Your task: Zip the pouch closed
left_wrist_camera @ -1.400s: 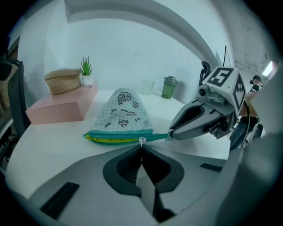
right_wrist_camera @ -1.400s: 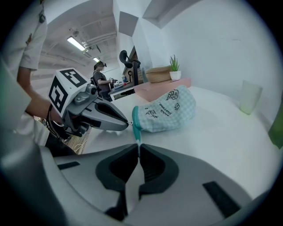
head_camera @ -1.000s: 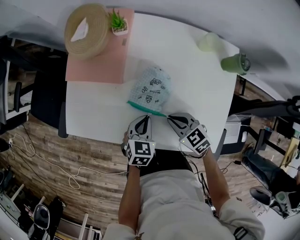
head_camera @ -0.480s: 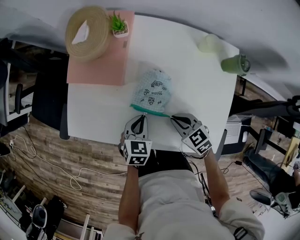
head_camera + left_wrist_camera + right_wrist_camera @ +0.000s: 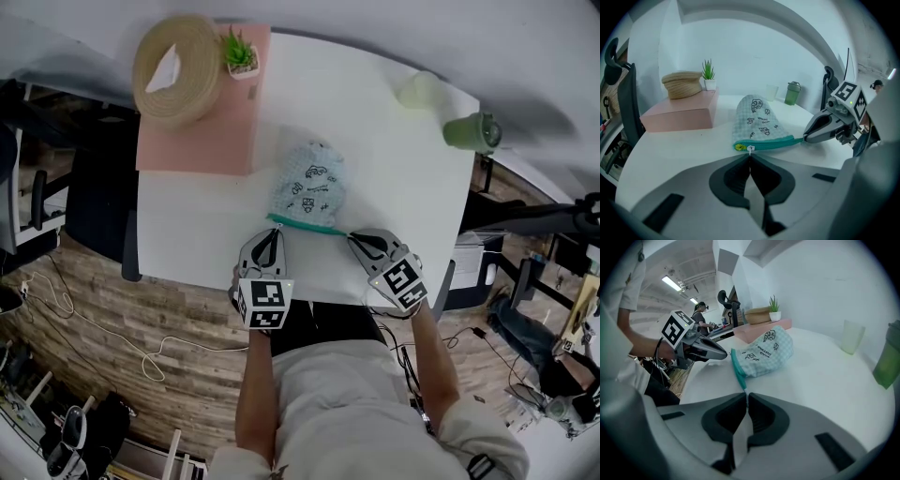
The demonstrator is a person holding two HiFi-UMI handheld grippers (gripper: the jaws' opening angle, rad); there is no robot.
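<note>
A pale checked pouch (image 5: 309, 186) with cartoon prints lies on the white table (image 5: 197, 225), its green zipper band (image 5: 305, 225) facing me. My left gripper (image 5: 275, 229) is shut on the small white zipper pull (image 5: 750, 149) at the band's left end, next to a yellow tab. In its own view the left gripper (image 5: 750, 155) points straight at the pouch (image 5: 757, 121). My right gripper (image 5: 352, 236) is shut on the band's right tip and shows in the left gripper view (image 5: 806, 137). In the right gripper view the band (image 5: 737, 367) runs taut into the right gripper (image 5: 746, 393).
A pink box (image 5: 202, 103) stands at the back left with a woven straw hat (image 5: 173, 64) and a small potted plant (image 5: 239, 47) on it. A pale cup (image 5: 419, 89) and a green bottle (image 5: 472, 131) stand at the back right. The table's near edge is just under both grippers.
My left gripper has slid left along the zipper band with the pull, from about the middle to the left end. The right gripper has stayed on the band's right tip.
</note>
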